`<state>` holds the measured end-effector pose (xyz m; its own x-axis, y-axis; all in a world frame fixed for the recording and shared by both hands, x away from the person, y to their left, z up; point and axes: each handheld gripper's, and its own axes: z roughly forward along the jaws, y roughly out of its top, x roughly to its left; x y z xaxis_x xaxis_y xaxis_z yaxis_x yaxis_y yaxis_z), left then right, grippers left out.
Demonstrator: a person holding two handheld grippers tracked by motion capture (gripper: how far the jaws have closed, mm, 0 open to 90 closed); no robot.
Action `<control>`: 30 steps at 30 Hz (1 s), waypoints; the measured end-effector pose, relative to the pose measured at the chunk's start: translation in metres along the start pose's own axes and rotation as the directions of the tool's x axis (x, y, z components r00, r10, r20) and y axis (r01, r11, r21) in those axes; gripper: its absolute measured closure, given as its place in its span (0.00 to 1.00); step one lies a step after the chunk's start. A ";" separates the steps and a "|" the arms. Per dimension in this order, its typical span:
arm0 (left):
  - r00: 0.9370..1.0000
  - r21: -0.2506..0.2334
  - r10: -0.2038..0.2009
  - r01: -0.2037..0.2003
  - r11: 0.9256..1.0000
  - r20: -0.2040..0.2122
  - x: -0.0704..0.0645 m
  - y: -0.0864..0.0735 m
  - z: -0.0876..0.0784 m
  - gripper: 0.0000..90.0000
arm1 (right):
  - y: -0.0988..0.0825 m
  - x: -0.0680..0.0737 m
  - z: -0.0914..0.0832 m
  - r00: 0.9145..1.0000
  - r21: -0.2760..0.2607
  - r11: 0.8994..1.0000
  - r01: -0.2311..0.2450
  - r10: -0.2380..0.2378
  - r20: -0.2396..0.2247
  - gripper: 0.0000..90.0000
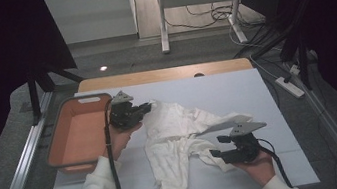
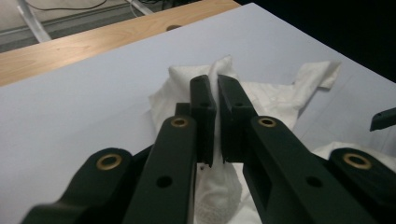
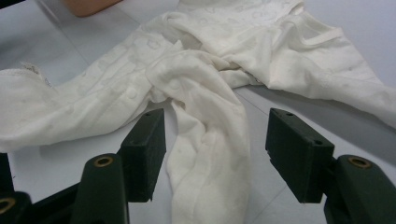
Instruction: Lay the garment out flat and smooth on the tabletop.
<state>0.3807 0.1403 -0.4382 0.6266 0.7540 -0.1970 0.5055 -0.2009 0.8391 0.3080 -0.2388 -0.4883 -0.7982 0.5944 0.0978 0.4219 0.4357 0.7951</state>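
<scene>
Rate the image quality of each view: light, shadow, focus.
High view: dark surroundings, the table evenly lit, a small glare spot on the floor, the white garment soft but readable. Left gripper view: near parts of the left tool blurred, cloth beyond sharper. Right gripper view: garment folds crisp, soft shadows under them, the right tool slightly blurred.

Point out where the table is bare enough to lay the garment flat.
The far right of the white sheet, beyond the garment, is bare out to the edge. The near left corner, between the bin and the garment, is bare too, though the left forearm crosses it. The middle is crowded: the garment sprawls there, with the left gripper and the right gripper at it.
</scene>
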 end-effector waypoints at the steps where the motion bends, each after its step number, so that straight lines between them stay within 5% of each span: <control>1: 1.000 -0.004 -0.009 0.009 1.000 -0.005 0.002 -0.001 -0.001 0.94 | 0.000 0.000 0.000 1.000 -0.001 1.000 0.001 -0.001 0.002 0.42; 16: 0.993 -0.015 -0.108 0.107 0.994 -0.055 0.032 -0.007 -0.016 0.93 | 0.000 0.000 0.000 1.000 0.007 1.000 0.000 0.000 0.000 0.42; 30: 0.986 -0.037 -0.150 0.148 0.988 -0.076 0.045 -0.012 -0.023 0.92 | 0.000 0.000 0.001 1.000 0.015 1.000 0.007 -0.007 -0.006 0.42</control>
<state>0.3888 0.1910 -0.4453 0.4970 0.8207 -0.2819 0.5705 -0.0642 0.8188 0.3086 -0.2382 -0.4891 -0.8039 0.5870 0.0959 0.4226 0.4502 0.7866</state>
